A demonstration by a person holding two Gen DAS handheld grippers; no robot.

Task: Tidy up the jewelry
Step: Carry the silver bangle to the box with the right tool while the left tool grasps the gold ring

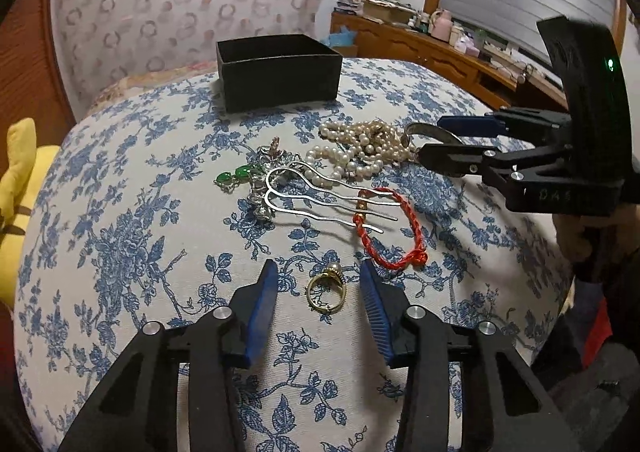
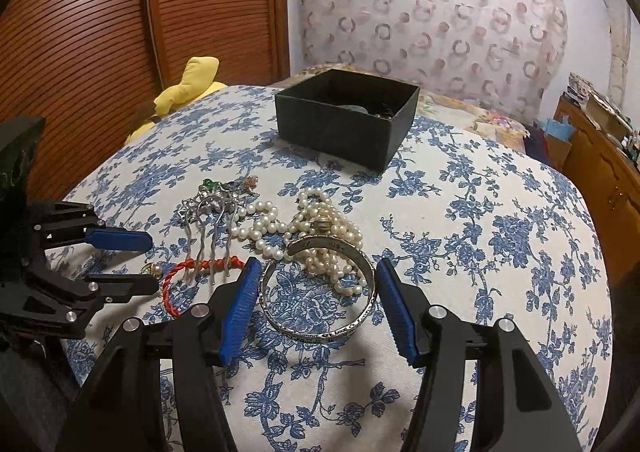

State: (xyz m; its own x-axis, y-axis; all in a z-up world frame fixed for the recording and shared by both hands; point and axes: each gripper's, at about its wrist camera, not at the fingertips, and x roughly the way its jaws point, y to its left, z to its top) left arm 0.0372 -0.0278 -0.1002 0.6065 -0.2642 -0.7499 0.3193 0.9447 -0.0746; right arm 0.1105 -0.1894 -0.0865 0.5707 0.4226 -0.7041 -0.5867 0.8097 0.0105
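Note:
My left gripper (image 1: 318, 276) is open, its blue pads on either side of a gold ring (image 1: 326, 290) lying on the floral cloth. My right gripper (image 2: 316, 272) is open around a silver cuff bangle (image 2: 320, 292), which lies partly over a heap of pearl necklaces (image 2: 320, 228). A silver hair comb (image 1: 304, 192), green-stone earrings (image 1: 234, 175) and a red cord bracelet (image 1: 392, 228) lie between them. An open black box (image 2: 344, 124) stands at the back with a few items inside. The right gripper also shows in the left wrist view (image 1: 424, 142).
The cloth-covered table (image 2: 500, 252) is rounded and drops off at its edges. A yellow soft toy (image 2: 192, 88) sits at the far left edge. A wooden sideboard (image 1: 440, 48) with clutter stands to the right, a wooden slatted door (image 2: 100, 32) to the left.

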